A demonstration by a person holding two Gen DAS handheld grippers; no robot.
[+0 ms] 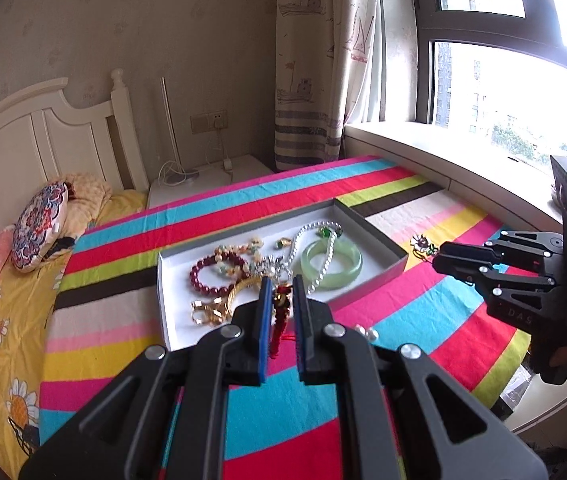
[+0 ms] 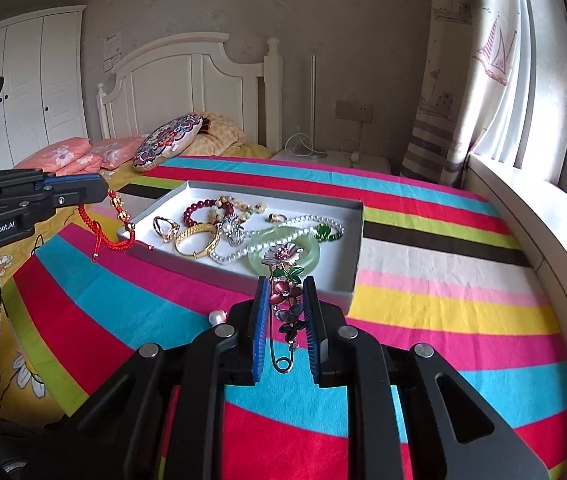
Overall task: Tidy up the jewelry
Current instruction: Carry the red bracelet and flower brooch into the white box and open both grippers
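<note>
Meanwhile, left gripper (image 1: 282,289) pinches a red cord bracelet (image 2: 112,227) (gold beads); right gripper (image 2: 286,285) clamps a flower brooch (image 2: 285,280), both near the white tray (image 2: 357,240).

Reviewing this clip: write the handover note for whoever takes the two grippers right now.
Left gripper: shut on the red cord bracelet, which dangles over the tray's left edge.
Right gripper: shut on the flower brooch, held near the tray's front edge.
Already in the tray: jade bangle, pearl necklace, dark red bead bracelet, gold bracelet, rings.
Left: drop both held pieces in; a pearl piece lies on the striped cloth.
</note>
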